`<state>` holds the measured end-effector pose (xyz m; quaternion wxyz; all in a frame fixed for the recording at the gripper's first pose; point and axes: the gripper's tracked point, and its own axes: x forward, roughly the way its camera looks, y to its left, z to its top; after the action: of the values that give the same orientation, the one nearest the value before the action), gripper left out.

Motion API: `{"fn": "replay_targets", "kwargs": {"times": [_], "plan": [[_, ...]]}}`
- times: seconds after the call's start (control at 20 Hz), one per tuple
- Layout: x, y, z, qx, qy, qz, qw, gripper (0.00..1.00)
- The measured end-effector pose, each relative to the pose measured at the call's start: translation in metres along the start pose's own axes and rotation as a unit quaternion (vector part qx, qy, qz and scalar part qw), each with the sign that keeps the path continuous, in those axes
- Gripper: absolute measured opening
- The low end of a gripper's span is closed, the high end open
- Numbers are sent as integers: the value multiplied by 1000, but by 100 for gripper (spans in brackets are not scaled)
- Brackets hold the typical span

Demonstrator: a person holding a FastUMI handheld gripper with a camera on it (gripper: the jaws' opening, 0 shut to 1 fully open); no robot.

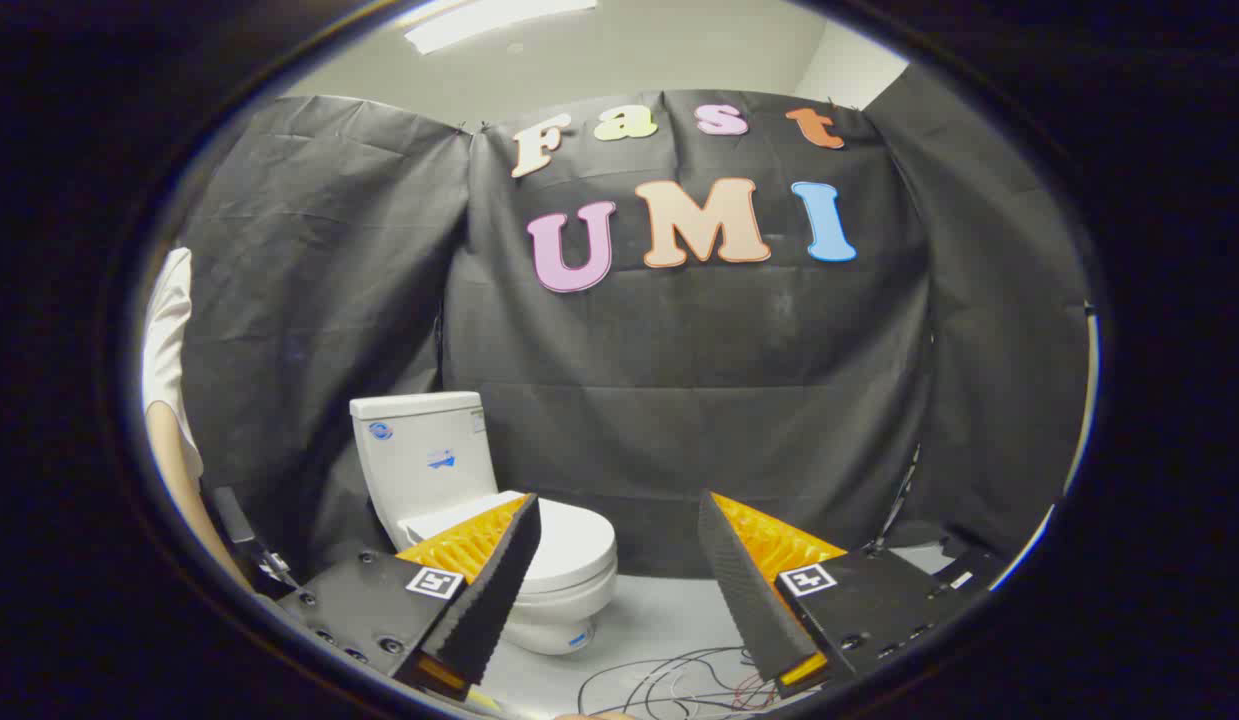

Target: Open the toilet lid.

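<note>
A white toilet (449, 480) stands on the pale floor against the black cloth wall, its tank (424, 455) upright at the back. Its lid (571, 540) lies flat and closed over the bowl. My gripper (619, 510) is open, fingers wide apart with nothing between them. The left finger (489, 590) overlaps the near side of the lid in the picture; the right finger (754, 590) stands well clear to the toilet's right. The toilet sits beyond and to the left of the fingers, at some distance.
Loose cables (669, 685) lie on the floor just below the fingers. A person's arm and white sleeve (167, 350) show at the far left. Black cloth (679, 400) closes the booth behind and on both sides.
</note>
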<state>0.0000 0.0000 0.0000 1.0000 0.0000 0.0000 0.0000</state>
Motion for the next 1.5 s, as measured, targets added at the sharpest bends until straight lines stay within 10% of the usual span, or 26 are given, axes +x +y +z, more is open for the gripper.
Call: {"fn": "replay_targets", "kwargs": {"times": [1.5], "plan": [[63,11,-37,-18,71,12,997,93]]}}
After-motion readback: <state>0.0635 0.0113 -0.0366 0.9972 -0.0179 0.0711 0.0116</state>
